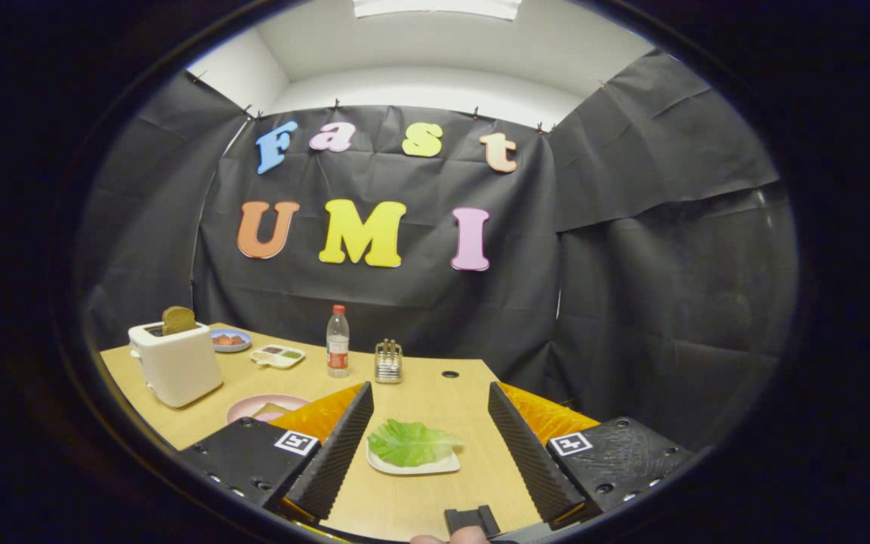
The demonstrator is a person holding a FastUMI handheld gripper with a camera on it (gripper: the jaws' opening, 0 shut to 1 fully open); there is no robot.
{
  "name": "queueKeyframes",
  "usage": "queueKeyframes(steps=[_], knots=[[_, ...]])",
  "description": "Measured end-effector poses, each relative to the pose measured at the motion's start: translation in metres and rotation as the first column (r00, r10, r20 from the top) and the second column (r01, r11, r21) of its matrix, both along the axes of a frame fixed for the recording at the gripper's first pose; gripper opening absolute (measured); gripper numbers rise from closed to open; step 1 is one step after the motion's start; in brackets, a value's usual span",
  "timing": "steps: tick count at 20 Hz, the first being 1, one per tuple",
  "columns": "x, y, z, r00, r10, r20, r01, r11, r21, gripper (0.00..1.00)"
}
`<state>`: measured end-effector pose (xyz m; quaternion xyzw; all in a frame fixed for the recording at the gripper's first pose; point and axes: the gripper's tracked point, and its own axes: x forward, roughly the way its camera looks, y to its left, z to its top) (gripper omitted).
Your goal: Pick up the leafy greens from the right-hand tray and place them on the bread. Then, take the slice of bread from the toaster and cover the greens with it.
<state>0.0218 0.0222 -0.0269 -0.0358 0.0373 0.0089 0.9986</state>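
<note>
The gripper (429,412) has ribbed, wedge-shaped jaws set wide apart, on screwed blocks bearing square tags.

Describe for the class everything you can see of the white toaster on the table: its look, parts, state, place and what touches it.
The toaster is a boxy white appliance, plastic by the look, with rounded corners, standing upright on the wooden table. A brown slice of bread sticks up from its top slot. It stands well beyond the gripper, whose fingers are spread wide, off to their left. A blue plate lies just behind it and a pink plate in front. Only the table and the bread touch it.
</note>
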Motion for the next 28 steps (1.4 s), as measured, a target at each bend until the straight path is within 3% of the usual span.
queueKeyframes(steps=[3,7,13,19,22,26,28], knots=[[0.017,0.008,-0.022,0.998,0.001,-0.067,-0.001,1.0,-0.01,0.95],[0.05,0.027,-0.065,0.981,0.045,-0.188,-0.058,0.996,-0.065,0.95],[0.102,0.041,-0.142,0.905,0.106,-0.411,-0.169,0.978,-0.121,0.95],[0.15,0.034,-0.181,0.85,0.069,-0.522,-0.204,0.957,-0.205,0.96],[0.161,0.032,-0.202,0.812,0.067,-0.58,-0.221,0.955,-0.2,0.96],[0.166,0.032,-0.207,0.796,0.09,-0.599,-0.218,0.965,-0.144,0.97],[0.164,0.037,-0.213,0.776,0.14,-0.616,-0.234,0.969,-0.075,0.88]])
